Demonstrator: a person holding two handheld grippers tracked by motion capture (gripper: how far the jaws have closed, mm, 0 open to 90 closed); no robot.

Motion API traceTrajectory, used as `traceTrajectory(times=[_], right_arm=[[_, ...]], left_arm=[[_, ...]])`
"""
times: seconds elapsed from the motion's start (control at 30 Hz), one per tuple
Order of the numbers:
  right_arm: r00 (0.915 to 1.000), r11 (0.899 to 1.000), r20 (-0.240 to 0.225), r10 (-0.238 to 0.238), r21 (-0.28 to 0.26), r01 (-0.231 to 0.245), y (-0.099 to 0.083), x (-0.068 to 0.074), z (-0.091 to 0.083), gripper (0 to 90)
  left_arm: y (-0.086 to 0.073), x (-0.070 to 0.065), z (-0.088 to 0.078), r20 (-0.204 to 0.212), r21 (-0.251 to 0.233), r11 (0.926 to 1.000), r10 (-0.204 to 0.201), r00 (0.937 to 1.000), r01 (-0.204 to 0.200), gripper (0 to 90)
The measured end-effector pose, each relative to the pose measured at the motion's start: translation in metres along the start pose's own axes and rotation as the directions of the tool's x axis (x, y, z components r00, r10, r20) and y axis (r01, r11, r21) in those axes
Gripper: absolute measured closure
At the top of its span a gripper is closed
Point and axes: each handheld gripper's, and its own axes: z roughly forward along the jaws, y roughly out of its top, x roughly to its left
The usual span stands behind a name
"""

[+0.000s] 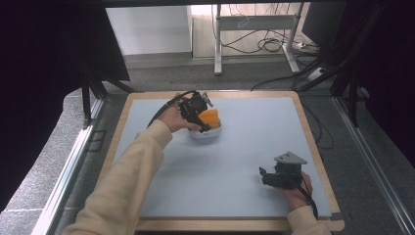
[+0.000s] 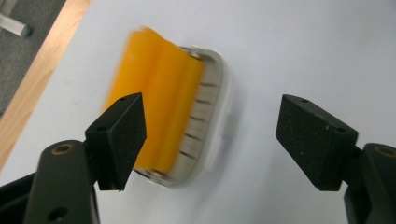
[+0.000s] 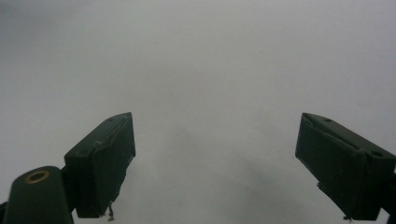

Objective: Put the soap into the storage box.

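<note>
Blurring orange block (image 2: 154,107), white dish (image 2: 212,116) half-covered

A dish (image 1: 206,133) sits on the bench (image 1: 254,122) left of middle, nearer the far edge, with a block (image 1: 210,118) lying in it. The left tool (image 1: 204,113) hangs just over the dish, jaws apart. The right tool (image 1: 266,175) is near the bench's near right corner, well apart from the dish.

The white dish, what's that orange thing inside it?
Inside the white dish sits an orange block, sticking out over its rim; it looks like a sponge, though the picture is blurry. Ridges line the dish's inner wall. The block covers the dish's bottom.
</note>
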Motion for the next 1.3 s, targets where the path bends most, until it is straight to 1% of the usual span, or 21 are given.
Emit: traceTrajectory(times=[0.03, 0.07, 0.1, 0.13, 0.17, 0.23, 0.4, 0.5, 0.6, 0.63, 0.67, 0.7, 0.73, 0.77, 0.8, 0.87, 0.93, 1.03, 1.13, 1.2, 1.3], right_arm=[[1.0, 1.0, 0.001, 0.002, -0.002, -0.002, 0.0, 0.0, -0.001, 12.4], [1.0, 1.0, 0.003, -0.001, -0.002, 0.001, 0.0, 0.0, -0.001, 12.4], [1.0, 1.0, 0.002, -0.001, -0.002, 0.001, 0.0, 0.001, -0.001, 12.4], [1.0, 1.0, 0.003, -0.003, -0.002, 0.003, 0.0, 0.001, 0.0, 12.4], [1.0, 1.0, 0.004, -0.005, -0.002, 0.005, 0.0, 0.001, 0.0, 12.4], [1.0, 1.0, 0.002, -0.007, -0.001, 0.007, 0.0, 0.002, -0.001, 12.4], [0.9999, 1.0, 0.006, -0.008, 0.002, 0.008, 0.0, 0.002, 0.0, 12.4], [1.0, 1.0, 0.007, -0.005, 0.006, 0.005, -0.001, 0.002, 0.0, 12.4], [0.9999, 1.0, 0.01, -0.009, 0.008, 0.008, -0.001, 0.002, 0.001, 12.4], [0.9999, 1.0, 0.01, -0.009, 0.01, 0.008, -0.001, 0.002, 0.001, 12.4], [0.9999, 1.0, 0.011, -0.007, 0.011, 0.007, -0.001, 0.003, 0.001, 12.4], [0.9999, 1.0, 0.011, -0.007, 0.011, 0.007, -0.001, 0.003, 0.001, 12.4], [0.9999, 1.0, 0.014, -0.006, 0.012, 0.005, -0.001, 0.002, 0.001, 12.4], [0.9999, 1.0, 0.014, -0.005, 0.012, 0.005, -0.002, 0.002, 0.0, 12.4], [0.9999, 1.0, 0.015, -0.005, 0.011, 0.005, -0.002, 0.002, 0.001, 12.4], [0.9999, 1.0, 0.016, -0.002, 0.011, 0.002, -0.002, 0.001, 0.001, 12.4], [0.9999, 1.0, 0.017, -0.002, 0.012, 0.001, -0.002, 0.001, 0.001, 12.4], [0.9998, 1.0, 0.017, -0.004, 0.013, 0.004, -0.002, 0.001, 0.001, 12.4], [0.9997, 1.0, 0.021, -0.01, 0.013, 0.01, -0.002, 0.001, 0.001, 12.4], [0.9997, 1.0, 0.021, -0.009, 0.016, 0.009, -0.002, 0.001, 0.001, 12.4], [0.9997, 1.0, 0.023, -0.008, 0.013, 0.008, -0.002, 0.0, 0.001, 12.4]], left_arm=[[-0.009, -0.009, -0.005, -0.008, -0.019, 0.9998, 0.004, 1.0, -0.005, 23.2], [-0.014, -0.013, -0.007, -0.009, -0.029, 0.9996, -0.004, 1.0, 0.003, 22.6], [-0.019, -0.016, -0.01, -0.009, -0.043, 0.999, -0.008, 0.9999, 0.008, 22.2], [-0.019, -0.016, -0.01, -0.009, -0.043, 0.999, -0.008, 0.9999, 0.008, 22.2], [-0.031, -0.023, -0.014, -0.007, -0.067, 0.9972, -0.033, 0.9994, 0.032, 22.4], [-0.042, -0.029, -0.017, -0.008, -0.079, 0.9956, -0.051, 0.9987, 0.05, 22.3], [-0.073, -0.043, -0.024, -0.002, -0.114, 0.987, -0.114, 0.9935, 0.113, 22.3], [-0.091, -0.049, -0.026, 0.006, -0.14, 0.9773, -0.16, 0.9871, 0.159, 22.6], [-0.107, -0.055, -0.026, -0.011, -0.141, 0.9752, -0.174, 0.9847, 0.171, 22.3], [-0.112, -0.058, -0.026, -0.009, -0.153, 0.9698, -0.194, 0.981, 0.19, 22.4], [-0.118, -0.06, -0.027, -0.005, -0.162, 0.9663, -0.203, 0.9791, 0.2, 22.4], [-0.118, -0.06, -0.027, -0.005, -0.162, 0.9663, -0.203, 0.9791, 0.2, 22.6], [-0.129, -0.065, -0.026, -0.003, -0.175, 0.9603, -0.221, 0.9752, 0.217, 22.5], [-0.129, -0.065, -0.026, -0.003, -0.175, 0.9603, -0.221, 0.9752, 0.217, 22.4], [-0.14, -0.068, -0.026, -0.015, -0.183, 0.9533, -0.247, 0.9688, 0.241, 22.6], [-0.15, -0.071, -0.025, -0.011, -0.179, 0.9484, -0.268, 0.9633, 0.262, 22.7], [-0.158, -0.073, -0.023, -0.015, -0.164, 0.9489, -0.276, 0.961, 0.27, 22.8], [-0.168, -0.077, -0.022, -0.009, -0.17, 0.9401, -0.301, 0.9535, 0.295, 23.0], [-0.174, -0.081, -0.018, -0.015, -0.155, 0.9411, -0.306, 0.9518, 0.301, 22.8], [-0.177, -0.083, -0.015, -0.017, -0.15, 0.9397, -0.313, 0.9494, 0.308, 22.8], [-0.177, -0.084, -0.013, -0.026, -0.143, 0.942, -0.31, 0.9502, 0.304, 22.6]])
